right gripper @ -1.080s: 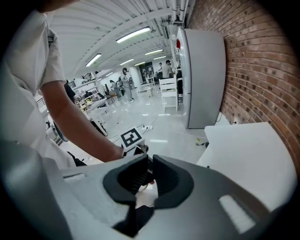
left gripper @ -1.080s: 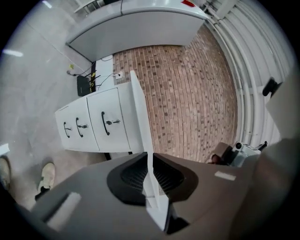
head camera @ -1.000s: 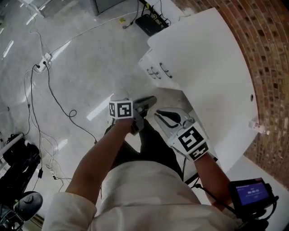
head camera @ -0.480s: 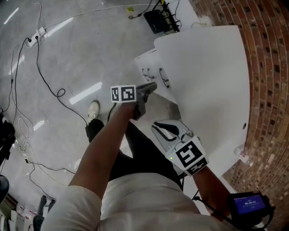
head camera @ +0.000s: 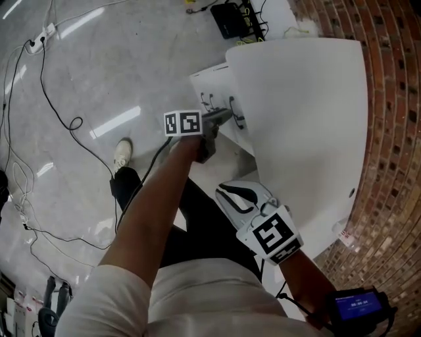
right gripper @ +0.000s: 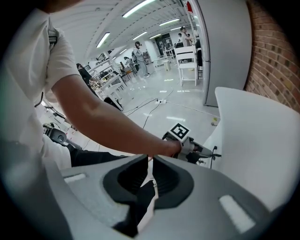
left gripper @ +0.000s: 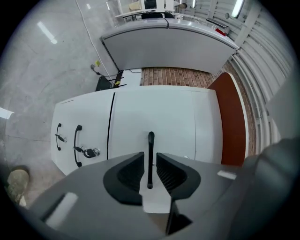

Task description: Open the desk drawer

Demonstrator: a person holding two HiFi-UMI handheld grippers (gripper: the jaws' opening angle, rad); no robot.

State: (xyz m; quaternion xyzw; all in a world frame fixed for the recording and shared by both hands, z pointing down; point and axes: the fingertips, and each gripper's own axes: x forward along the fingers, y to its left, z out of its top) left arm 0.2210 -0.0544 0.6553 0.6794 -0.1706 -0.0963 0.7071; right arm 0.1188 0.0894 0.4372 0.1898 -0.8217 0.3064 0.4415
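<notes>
The white drawer unit [head camera: 214, 89] stands under the white desk [head camera: 302, 118], its fronts all flush. Its black bar handle [left gripper: 150, 140] runs between the jaws of my left gripper [left gripper: 150, 161], which is shut on it with thin slivers of white at each side. In the head view my left gripper [head camera: 223, 117] reaches forward with its tip at that handle [head camera: 235, 112]. Two more handles [left gripper: 77, 145] and a keyed lock [left gripper: 92, 152] sit further left. My right gripper [head camera: 231, 192] is shut and holds nothing, close to my body beside the desk edge.
A brick wall [head camera: 388, 131] runs behind the desk. Cables [head camera: 46, 85] trail over the grey floor and a power box [head camera: 230, 16] lies beyond the unit. My shoe [head camera: 120, 153] is on the floor at left. A small screen device [head camera: 358, 305] hangs at my right.
My left gripper has travelled forward from beside my leg to the drawer handle and its jaws now sit round it. The right gripper stayed near my body.
</notes>
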